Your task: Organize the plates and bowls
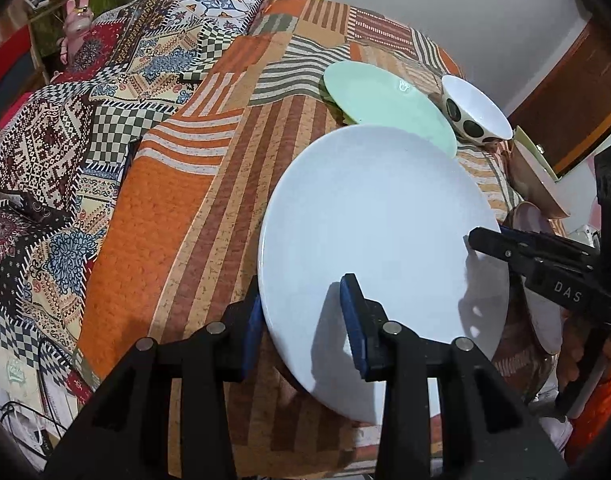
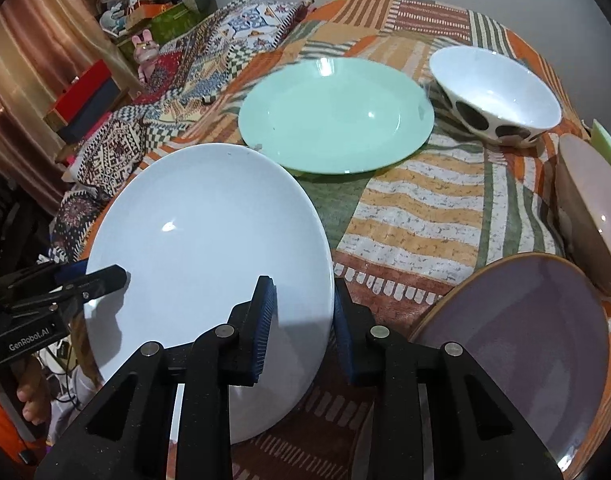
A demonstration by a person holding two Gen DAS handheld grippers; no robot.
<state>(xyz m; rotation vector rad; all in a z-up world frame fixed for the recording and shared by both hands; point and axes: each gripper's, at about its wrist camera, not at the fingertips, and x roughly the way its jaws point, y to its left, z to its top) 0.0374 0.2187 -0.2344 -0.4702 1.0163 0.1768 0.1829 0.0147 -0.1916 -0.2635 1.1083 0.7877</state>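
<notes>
Both wrist views are fisheye, so the edges bend and the corners fall dark. In the right wrist view the purple plate (image 2: 525, 356) at 5 o'clock is partly covered by the right gripper's body, and the pinkish bowl (image 2: 593, 208) at 3 o'clock is cut by the frame edge. A pale green rim behind that bowl is too cropped to identify. The far shelf clutter at 11 o'clock is blurred, apart from a pink rabbit figure (image 2: 145, 50).

The work surface is a table under an orange, brown and green striped cloth (image 2: 417, 216), with a patchwork quilt (image 1: 65, 152) lying to its left, a plain pale wall behind and a curtain at the left edge.

The white plate (image 1: 377, 240) sits at the near edge of the table, tilted, its near rim lifted off the cloth and overhanging the edge; foreshortening draws it as an oval running from 1 to 7 o'clock. The left gripper (image 1: 305, 316) straddles the plate's near-left rim at a narrow setting, one blue pad above and one below. The right gripper (image 2: 301, 328) is closing across the opposite rim, with the plate edge between its pads. Contact at either rim cannot be confirmed.

Beyond, at 12 o'clock, the green plate (image 2: 337, 120) lies flat, just apart from the white plate. The spotted bowl (image 2: 493, 96) stands upright at 1 o'clock.
</notes>
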